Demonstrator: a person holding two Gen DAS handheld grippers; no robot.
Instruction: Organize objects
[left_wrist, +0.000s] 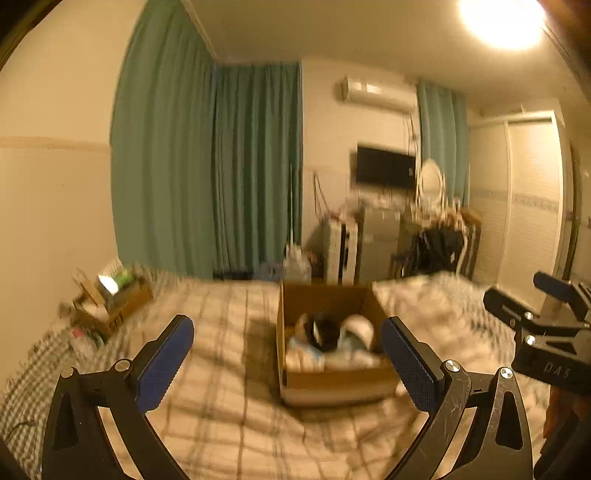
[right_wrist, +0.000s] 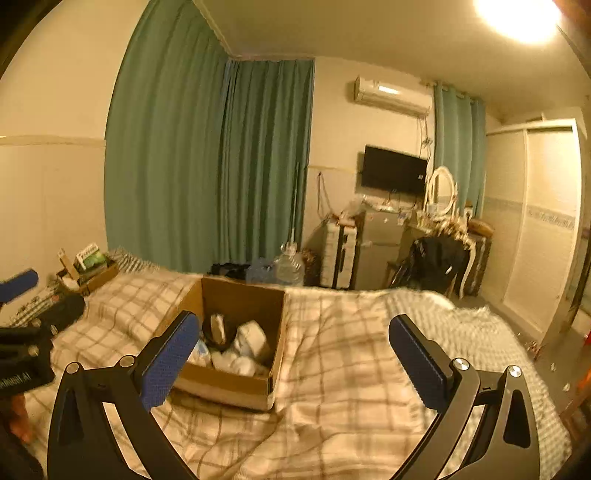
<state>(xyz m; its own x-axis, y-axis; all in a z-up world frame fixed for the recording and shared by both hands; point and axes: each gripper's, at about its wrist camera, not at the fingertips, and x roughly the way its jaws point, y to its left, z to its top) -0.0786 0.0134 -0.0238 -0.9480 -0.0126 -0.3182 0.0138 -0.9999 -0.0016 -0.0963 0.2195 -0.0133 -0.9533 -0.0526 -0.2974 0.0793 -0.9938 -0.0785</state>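
Note:
An open cardboard box (left_wrist: 332, 384) sits on a plaid bed cover (left_wrist: 221, 369); it also shows in the right wrist view (right_wrist: 229, 387). Inside lie white and dark bundled items (left_wrist: 332, 336), also seen in the right wrist view (right_wrist: 243, 347). My left gripper (left_wrist: 288, 362) is open and empty, held above the bed in front of the box. My right gripper (right_wrist: 291, 362) is open and empty, to the right of the box. The right gripper also shows at the right edge of the left wrist view (left_wrist: 546, 317).
A smaller cardboard tray (right_wrist: 88, 277) with packets stands at the bed's far left. Beyond the bed are green curtains (right_wrist: 221, 166), a water jug (right_wrist: 291, 266), a small fridge (right_wrist: 376, 251), a dressing table with mirror (right_wrist: 443, 206), and a white wardrobe (right_wrist: 535, 221).

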